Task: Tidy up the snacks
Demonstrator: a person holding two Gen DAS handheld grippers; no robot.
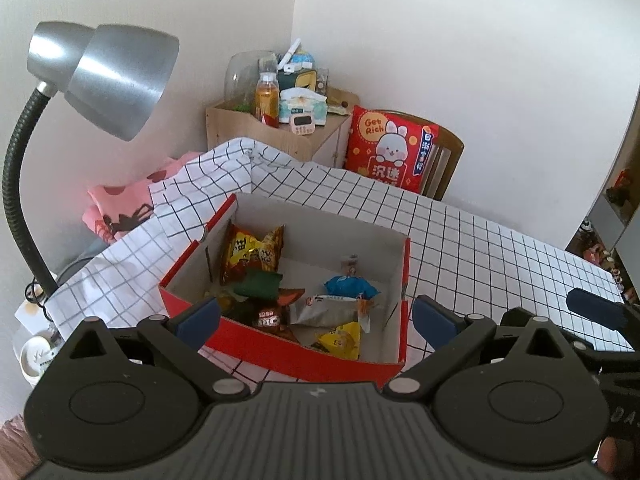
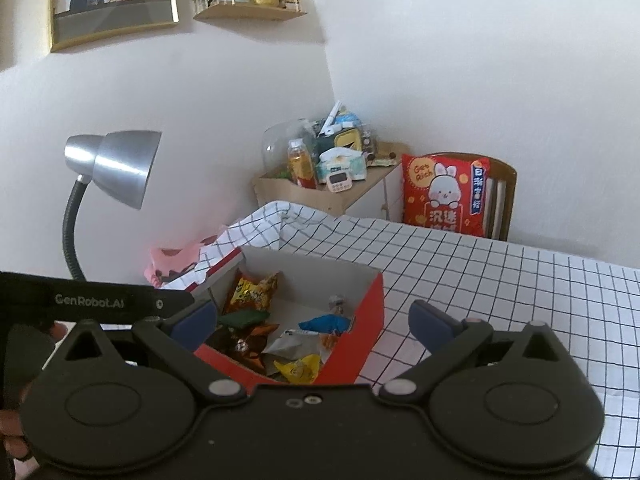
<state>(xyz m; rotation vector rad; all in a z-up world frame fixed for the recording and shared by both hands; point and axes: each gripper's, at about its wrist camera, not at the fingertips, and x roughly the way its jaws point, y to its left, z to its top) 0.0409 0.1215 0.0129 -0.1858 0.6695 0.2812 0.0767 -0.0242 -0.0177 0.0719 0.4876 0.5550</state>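
Observation:
A red cardboard box [image 1: 304, 354] with white inner walls stands on the checked tablecloth. Inside lie several snack packets: an orange-yellow bag [image 1: 252, 254] leaning on the left wall, a blue packet [image 1: 350, 286], a silver packet [image 1: 328, 312], a yellow packet [image 1: 340, 340] and a dark green one [image 1: 256, 284]. My left gripper [image 1: 316, 318] hovers wide open over the box's near edge, with nothing between its fingers. In the right wrist view the same box [image 2: 360, 328] sits ahead, and my right gripper [image 2: 312, 320] is open and empty above its near right corner.
A silver gooseneck lamp [image 1: 116, 80] rises at the left. A wooden cabinet [image 1: 280, 136] with a bottle, tissues and a timer stands in the far corner, beside a chair holding a red rabbit cushion [image 1: 390, 146]. Checked tablecloth [image 1: 500, 264] stretches right of the box. Pink cloth [image 1: 120, 208] lies left.

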